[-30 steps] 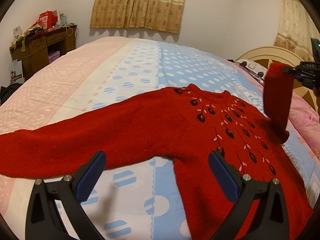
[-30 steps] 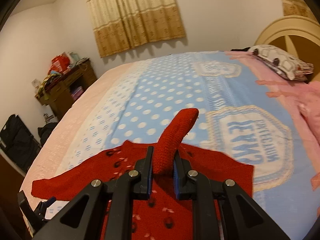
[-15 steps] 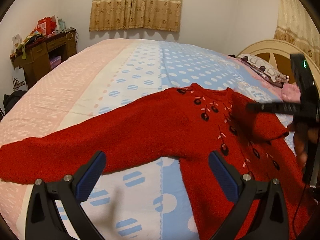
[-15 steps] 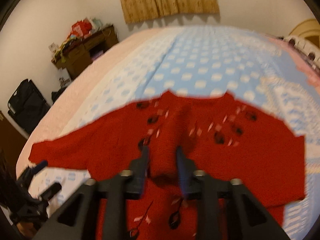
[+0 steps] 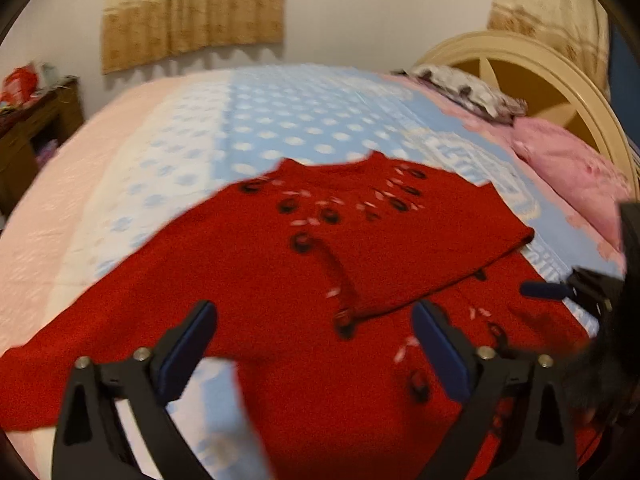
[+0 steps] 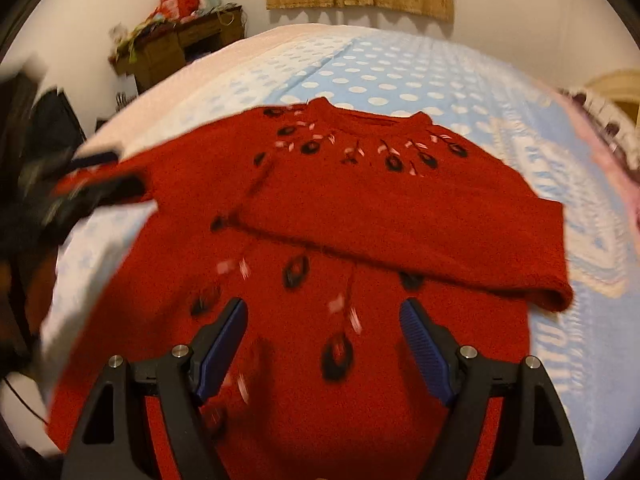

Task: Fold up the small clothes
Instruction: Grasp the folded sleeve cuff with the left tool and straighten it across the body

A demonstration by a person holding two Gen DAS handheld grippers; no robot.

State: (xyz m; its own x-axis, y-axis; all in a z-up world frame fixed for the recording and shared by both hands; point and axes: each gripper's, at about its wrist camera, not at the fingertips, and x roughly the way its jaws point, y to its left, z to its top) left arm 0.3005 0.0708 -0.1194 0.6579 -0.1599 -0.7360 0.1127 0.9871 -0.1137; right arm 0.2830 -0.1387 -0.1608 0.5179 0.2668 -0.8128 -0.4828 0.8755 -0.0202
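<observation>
A red knitted sweater (image 5: 280, 280) (image 6: 360, 208) with dark flower patterns lies flat on the bed, neck away from me. One sleeve (image 5: 420, 256) (image 6: 400, 236) is folded across the chest. The other sleeve (image 5: 80, 340) stretches out to the left. My left gripper (image 5: 312, 340) hovers over the sweater near the armpit, its jaws closing, with nothing pressed between the pads. My right gripper (image 6: 324, 336) hangs above the sweater's lower body, jaws opening and empty. Each gripper shows blurred at the edge of the other's view: the right gripper (image 5: 548, 290) and the left gripper (image 6: 100, 178).
The bed sheet (image 5: 280, 120) is blue, white and pink with dots. Pink bedding (image 5: 560, 168), a patterned pillow (image 5: 468, 92) and a cream headboard (image 5: 520, 52) lie at the right. A cluttered wooden desk (image 6: 180, 48) and a black bag (image 6: 52, 116) stand beyond the bed's left side.
The right gripper came down with the lifted sleeve, laid it across the chest, let go and opened. The left gripper shifted right over the sweater and narrowed slightly.
</observation>
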